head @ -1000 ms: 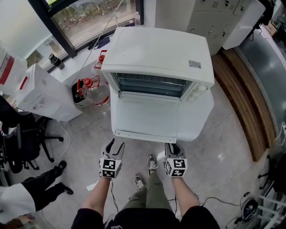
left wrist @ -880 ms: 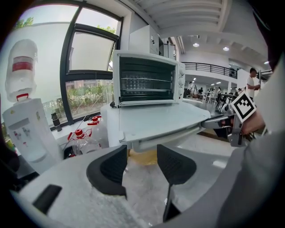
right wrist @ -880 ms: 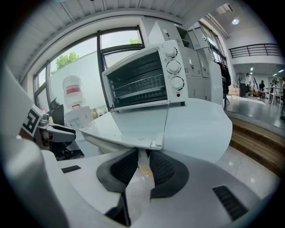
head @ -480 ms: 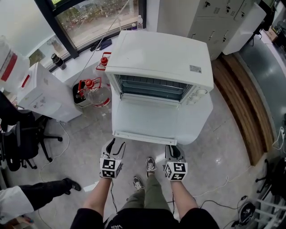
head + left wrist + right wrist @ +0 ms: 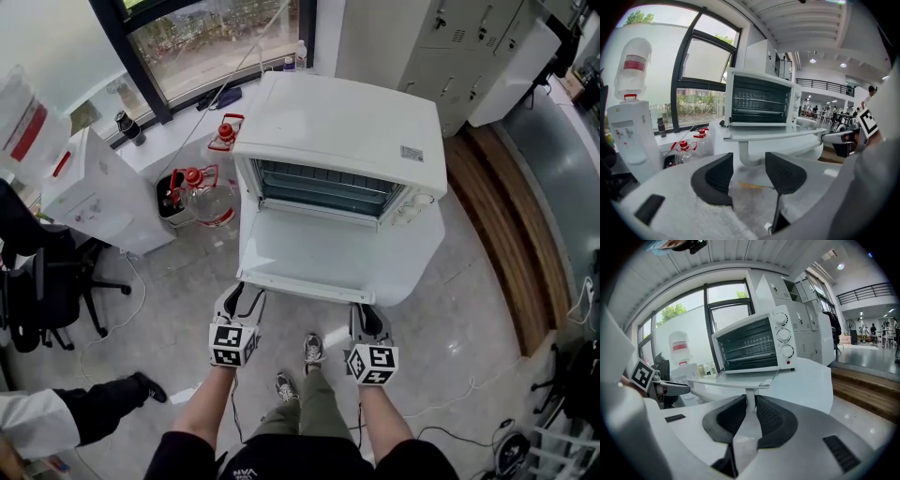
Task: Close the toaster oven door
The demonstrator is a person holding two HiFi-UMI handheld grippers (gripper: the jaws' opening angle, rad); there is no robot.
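The white toaster oven (image 5: 337, 122) stands on a round white table (image 5: 427, 253), its door (image 5: 323, 248) folded down flat towards me. My left gripper (image 5: 242, 292) sits under the door's front left corner. It is open, and the handle's left post (image 5: 740, 152) shows just beyond the gap between its pads (image 5: 715, 180). My right gripper (image 5: 366, 314) is under the front right corner. Its jaws have just been closing, and its pads (image 5: 773, 420) now press on the handle's right post (image 5: 750, 399). The handle bar itself is hidden.
Water bottles with red caps (image 5: 202, 197) and a white water dispenser (image 5: 89, 187) stand left of the table. A black office chair (image 5: 47, 291) and another person's leg (image 5: 94, 412) are at the lower left. Grey lockers (image 5: 450, 47) and a wooden step (image 5: 511, 216) lie to the right.
Both grippers have risen to the front edge of the open door. The right jaws have narrowed around the handle post. The person's leg at the lower left has shifted.
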